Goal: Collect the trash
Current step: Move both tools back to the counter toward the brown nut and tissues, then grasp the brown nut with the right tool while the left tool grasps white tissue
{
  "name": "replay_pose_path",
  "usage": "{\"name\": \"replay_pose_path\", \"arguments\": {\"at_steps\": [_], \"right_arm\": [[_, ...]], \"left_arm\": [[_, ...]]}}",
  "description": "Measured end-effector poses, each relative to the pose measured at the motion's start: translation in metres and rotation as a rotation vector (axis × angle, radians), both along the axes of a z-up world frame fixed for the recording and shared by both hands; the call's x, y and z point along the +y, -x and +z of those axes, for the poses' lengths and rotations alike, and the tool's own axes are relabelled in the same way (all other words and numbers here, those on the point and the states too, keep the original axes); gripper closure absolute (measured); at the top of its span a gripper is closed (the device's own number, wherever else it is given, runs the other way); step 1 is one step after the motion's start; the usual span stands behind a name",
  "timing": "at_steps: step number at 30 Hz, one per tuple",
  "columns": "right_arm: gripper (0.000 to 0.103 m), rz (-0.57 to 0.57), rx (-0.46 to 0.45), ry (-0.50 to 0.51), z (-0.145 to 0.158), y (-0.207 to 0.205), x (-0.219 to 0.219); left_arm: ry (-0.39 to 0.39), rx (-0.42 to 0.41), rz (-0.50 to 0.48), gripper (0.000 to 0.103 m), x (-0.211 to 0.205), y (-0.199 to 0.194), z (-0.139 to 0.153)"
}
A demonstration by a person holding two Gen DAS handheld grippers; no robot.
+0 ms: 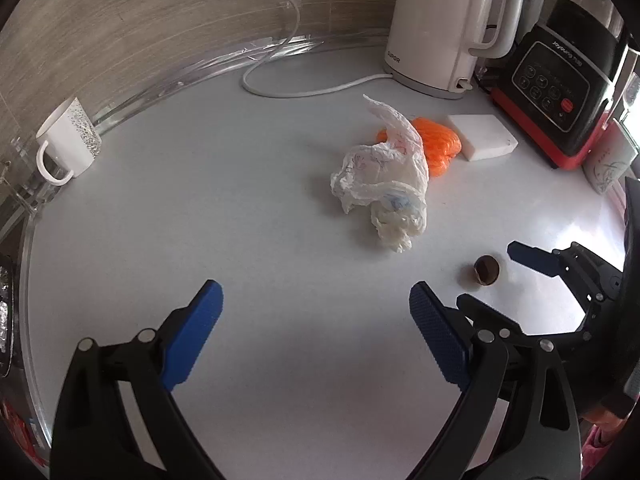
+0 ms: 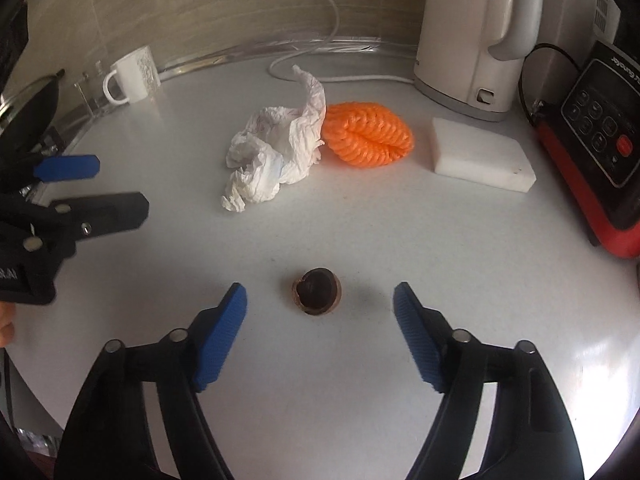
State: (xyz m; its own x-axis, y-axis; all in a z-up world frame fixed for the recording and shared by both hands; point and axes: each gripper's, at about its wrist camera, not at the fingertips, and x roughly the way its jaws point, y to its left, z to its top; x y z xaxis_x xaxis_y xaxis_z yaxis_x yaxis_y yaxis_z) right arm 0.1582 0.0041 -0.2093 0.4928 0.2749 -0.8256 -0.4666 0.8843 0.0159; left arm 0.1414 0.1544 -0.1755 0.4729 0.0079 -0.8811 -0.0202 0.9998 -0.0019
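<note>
Both grippers are held open: nut shell (image 2: pixel 316 291) is seen between right gripper (image 2: pixel 320 300) fingers; crumpled paper (image 1: pixel 382 184) lies beyond left gripper (image 1: pixel 316 300)

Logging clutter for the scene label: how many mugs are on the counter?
2. A white speckled mug stands at the far left by the backsplash; a second patterned mug sits at the right edge, partly cut off. Others may be hidden.

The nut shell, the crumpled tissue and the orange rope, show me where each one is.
nut shell (image 2: pixel 316 291): right wrist view, on its dark hollow.
crumpled tissue (image 2: pixel 276 152): right wrist view, middle of the white wad.
orange rope (image 2: pixel 368 134): right wrist view, centre of the coiled bundle.
</note>
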Motion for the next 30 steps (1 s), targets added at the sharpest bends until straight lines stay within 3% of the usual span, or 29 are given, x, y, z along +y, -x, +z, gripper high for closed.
{"name": "replay_pose_path", "arguments": {"at_steps": [3,6,11,17,30], "right_arm": [[0.044,0.011,-0.014,0.023,-0.002,-0.001,0.002],[0.078,0.020,-0.018,0.018,0.000,-0.002,0.000],[0.078,0.011,-0.016,0.024,0.000,-0.002,-0.005],[0.078,-0.039,-0.014,0.003,0.007,0.005,-0.027],[0.078,-0.144,-0.022,-0.029,0.020,0.026,-0.087]], "left_arm": [[0.001,-0.004,0.002,0.013,0.001,-0.002,0.001],[0.002,-0.006,0.002,0.013,0.000,-0.006,0.002],[-0.001,-0.004,-0.020,0.013,-0.007,-0.011,0.000],[0.047,0.018,-0.059,0.013,-0.024,-0.027,-0.008],[0.023,0.037,-0.106,0.013,-0.065,-0.075,-0.033]]}}
